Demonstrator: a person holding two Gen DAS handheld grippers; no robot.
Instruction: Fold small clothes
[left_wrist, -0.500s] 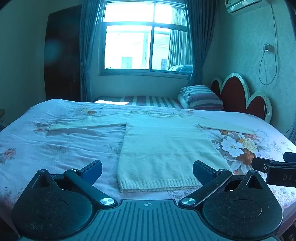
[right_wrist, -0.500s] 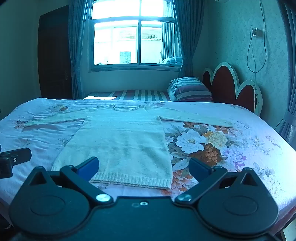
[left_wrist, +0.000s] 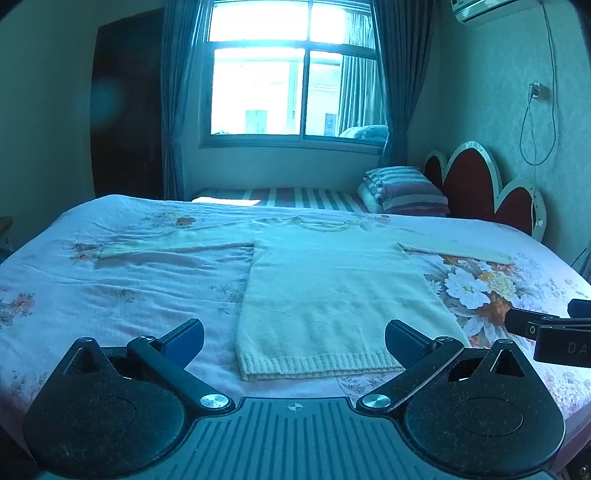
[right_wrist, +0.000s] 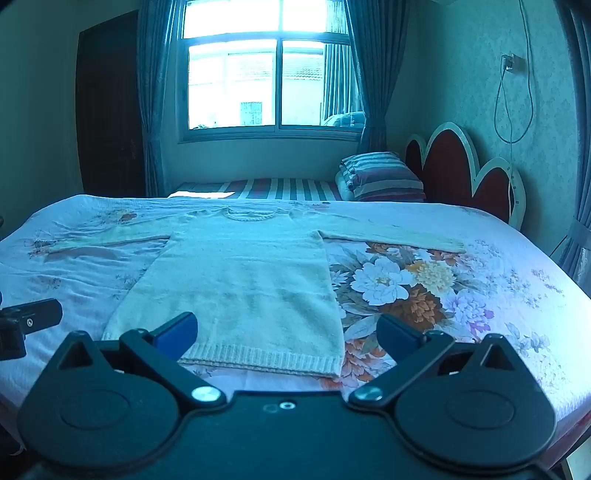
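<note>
A cream knit sweater (left_wrist: 332, 291) lies flat on the bed, sleeves spread left and right, ribbed hem toward me; it also shows in the right wrist view (right_wrist: 251, 280). My left gripper (left_wrist: 293, 341) is open and empty, hovering just in front of the hem. My right gripper (right_wrist: 286, 334) is open and empty, in front of the hem's right half. The right gripper's finger shows at the right edge of the left wrist view (left_wrist: 546, 325); the left gripper's finger shows at the left edge of the right wrist view (right_wrist: 29, 317).
The bed (left_wrist: 110, 295) has a floral sheet with a big flower print (right_wrist: 399, 288) right of the sweater. A red scalloped headboard (left_wrist: 487, 188) stands at the right, striped pillows (left_wrist: 402, 188) and a striped mattress behind. Window and curtains at the far wall.
</note>
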